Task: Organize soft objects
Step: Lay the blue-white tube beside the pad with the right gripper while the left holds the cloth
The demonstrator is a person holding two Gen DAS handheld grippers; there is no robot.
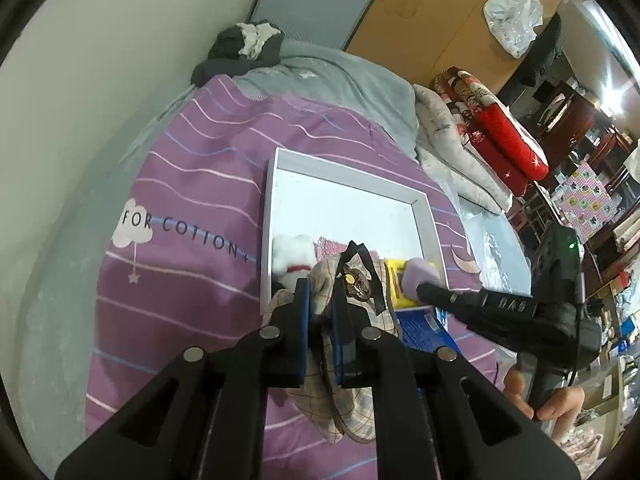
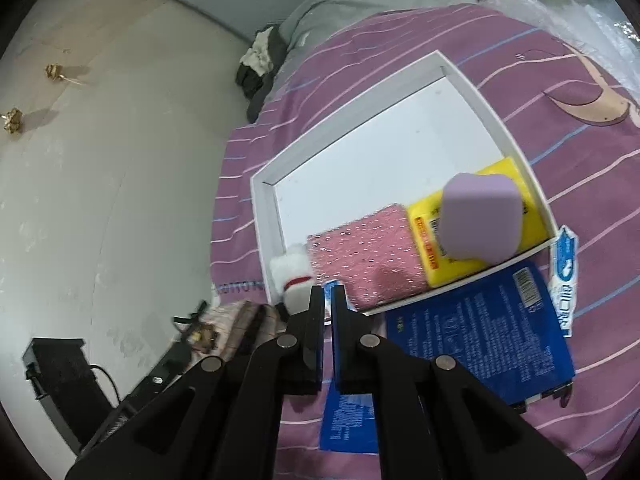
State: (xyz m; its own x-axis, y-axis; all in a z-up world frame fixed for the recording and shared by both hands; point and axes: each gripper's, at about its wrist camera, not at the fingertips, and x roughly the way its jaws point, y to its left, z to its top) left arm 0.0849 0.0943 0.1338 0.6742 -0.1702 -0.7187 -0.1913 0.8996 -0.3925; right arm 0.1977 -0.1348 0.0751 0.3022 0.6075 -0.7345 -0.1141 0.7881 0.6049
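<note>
My left gripper [image 1: 321,294] is shut on a plaid cloth piece [image 1: 344,412] with a black bow and a round badge, held just above the purple sheet at the near edge of the white tray [image 1: 424,224]. Inside the tray lie a white plush toy [image 2: 292,272] with a red collar, a pink glittery cloth [image 2: 368,248], a yellow packet [image 2: 500,172] and, on top of it, a lilac sponge [image 2: 480,216]. My right gripper [image 2: 328,300] is shut with nothing between its fingers, above the tray's near edge. In the left wrist view the right gripper [image 1: 424,290] has its tip beside the lilac sponge [image 1: 420,276].
A blue packet [image 2: 480,340] and a torn blue-white wrapper [image 2: 566,272] lie on the sheet just outside the tray. A pale wall [image 1: 80,120] runs along the bed's left. A grey blanket [image 1: 340,76], dark clothes [image 1: 240,52] and folded quilts [image 1: 500,128] lie beyond the tray. A hand [image 1: 528,392] holds the right gripper's handle.
</note>
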